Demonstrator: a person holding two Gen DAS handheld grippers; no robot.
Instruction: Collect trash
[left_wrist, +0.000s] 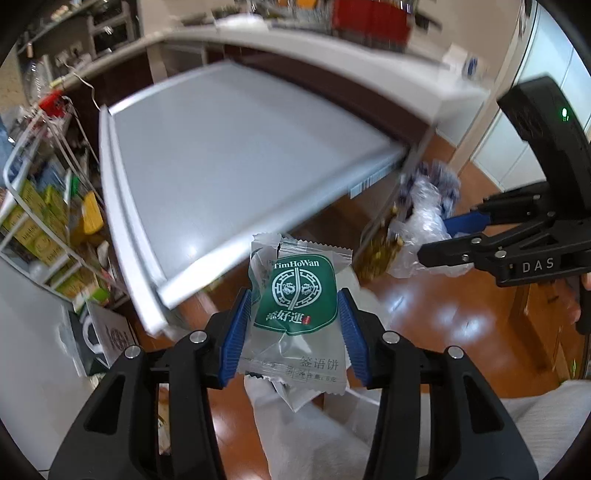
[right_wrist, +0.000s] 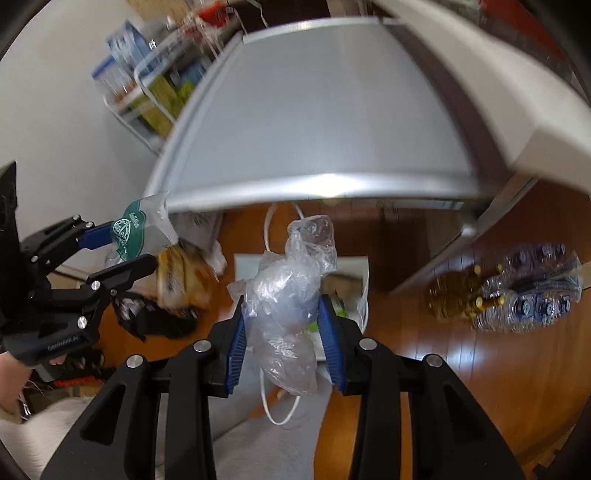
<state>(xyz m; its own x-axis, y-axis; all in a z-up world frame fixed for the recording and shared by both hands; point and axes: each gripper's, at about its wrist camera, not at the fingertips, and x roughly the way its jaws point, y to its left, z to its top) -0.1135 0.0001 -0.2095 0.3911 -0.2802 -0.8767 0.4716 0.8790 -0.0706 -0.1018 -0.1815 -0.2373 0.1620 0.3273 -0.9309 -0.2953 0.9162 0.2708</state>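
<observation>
Grippers are both loaded. Left gripper (left_wrist: 295, 328) is clenching a clear plastic snack wrapper with a green TimHoWan label (left_wrist: 295, 306) between its blue ribbed pads (left_wrist: 347, 332), the wrapper standing upright with its torn top edge above the fingertips. Right gripper (right_wrist: 280, 328) is squeezing a crumpled wad of clear plastic film (right_wrist: 291, 302), which is bulging out above and below its blue pads. Both are hanging over a glossy orange-brown wooden floor (left_wrist: 424, 314), just in front of a pale grey tabletop with a silver rim (left_wrist: 240, 155). Off to the side on the floor, a shrink-wrapped pack of water bottles (right_wrist: 535, 291) is lying beside blurred golden packaging (right_wrist: 454, 295). A white wire rack with yellow-green boxes (left_wrist: 40, 221) is standing by the wall.
</observation>
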